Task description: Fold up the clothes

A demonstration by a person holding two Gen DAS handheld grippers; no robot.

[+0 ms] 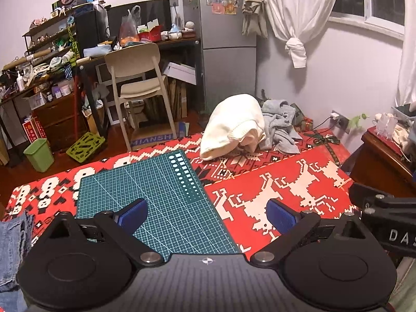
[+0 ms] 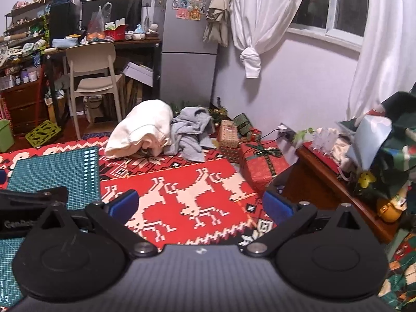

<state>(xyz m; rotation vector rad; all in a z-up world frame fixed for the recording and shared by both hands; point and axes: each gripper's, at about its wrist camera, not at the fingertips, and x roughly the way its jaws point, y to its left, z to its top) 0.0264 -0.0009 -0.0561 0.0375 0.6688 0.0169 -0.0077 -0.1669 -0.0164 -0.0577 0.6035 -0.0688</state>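
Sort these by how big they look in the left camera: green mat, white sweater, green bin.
1. Green cutting mat, though it lies nearest the camera.
2. Cream sweater.
3. Green bin.

The right claw is held wide open above the red cloth; a cream garment and grey garment are heaped beyond.

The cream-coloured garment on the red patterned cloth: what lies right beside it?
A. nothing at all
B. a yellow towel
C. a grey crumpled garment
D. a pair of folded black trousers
C: the cream-coloured garment sits bunched at the far side of the red patterned cloth, and a grey crumpled garment lies against its right side, in both views.
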